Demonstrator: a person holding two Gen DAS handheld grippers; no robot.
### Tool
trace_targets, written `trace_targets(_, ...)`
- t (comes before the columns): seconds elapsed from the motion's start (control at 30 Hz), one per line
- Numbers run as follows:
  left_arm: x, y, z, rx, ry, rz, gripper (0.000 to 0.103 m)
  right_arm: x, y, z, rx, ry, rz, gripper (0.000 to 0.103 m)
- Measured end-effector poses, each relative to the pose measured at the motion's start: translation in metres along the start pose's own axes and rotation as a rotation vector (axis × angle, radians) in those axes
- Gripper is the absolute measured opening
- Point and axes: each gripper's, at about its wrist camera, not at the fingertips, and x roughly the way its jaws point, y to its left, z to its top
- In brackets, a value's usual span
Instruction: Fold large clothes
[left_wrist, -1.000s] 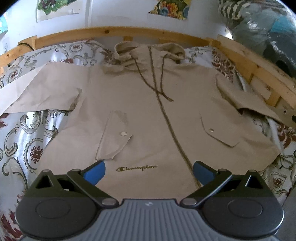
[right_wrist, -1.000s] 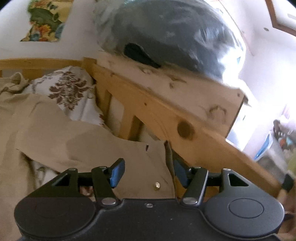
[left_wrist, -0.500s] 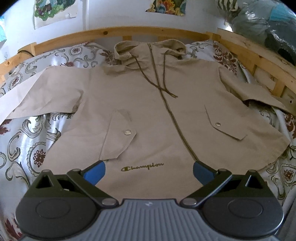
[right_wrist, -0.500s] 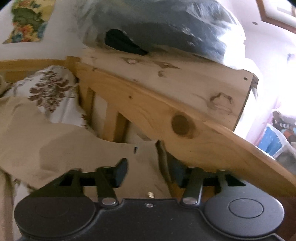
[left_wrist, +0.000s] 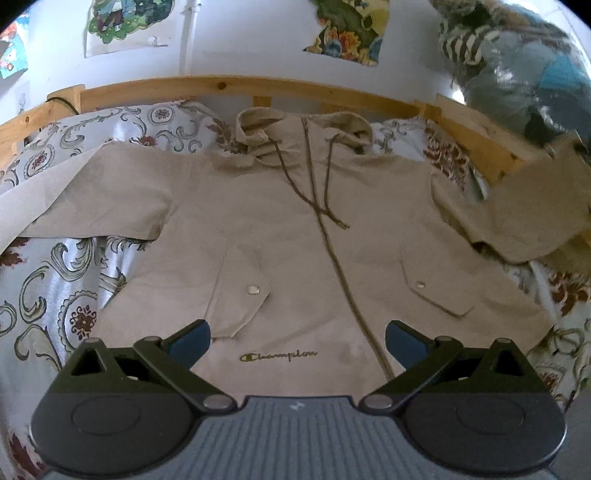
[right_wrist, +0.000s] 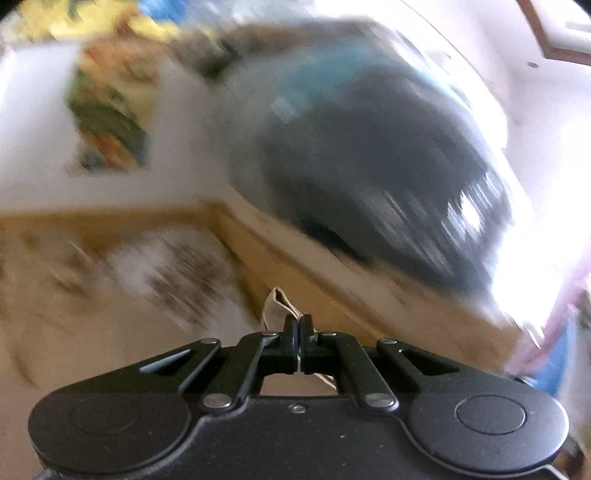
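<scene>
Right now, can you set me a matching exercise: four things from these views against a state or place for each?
Things:
1. left gripper
2. right gripper
3. left sleeve
4. drawstrings

States:
A. shut on beige sleeve fabric
B. lying flat on the patterned bedsheet
C. open above the jacket hem
D. crossing on the chest

Pairs: 1-C, 2-A, 3-B, 4-D

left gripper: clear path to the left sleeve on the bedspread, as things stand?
Probably yes. The left gripper is open and holds nothing, above the jacket hem. The left sleeve lies flat on the bedspread, nothing on it or between.
</scene>
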Motion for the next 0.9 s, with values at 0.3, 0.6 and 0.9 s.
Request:
trace_targets(0.3, 0.006, 0.011, 0.000, -0.022, -0.012, -0.014, 0.102, -0.034, 0.166, 0.070, 0.004, -0.092, 0.514, 0.000)
trace_targets(0.6, 0.018, 0.019, -0.002, -0.041, -0.006, 0.010, 0.102, -0.019, 0.320, 0.014, -0.086, 0.022, 0.791, 0.014)
trace_targets(0.9, 0.034, 0.031, 0.007, -0.080, -0.014, 0.063, 0.102, -0.038, 0.259, -0.038, -0.179, 0.078, 0.732, 0.083)
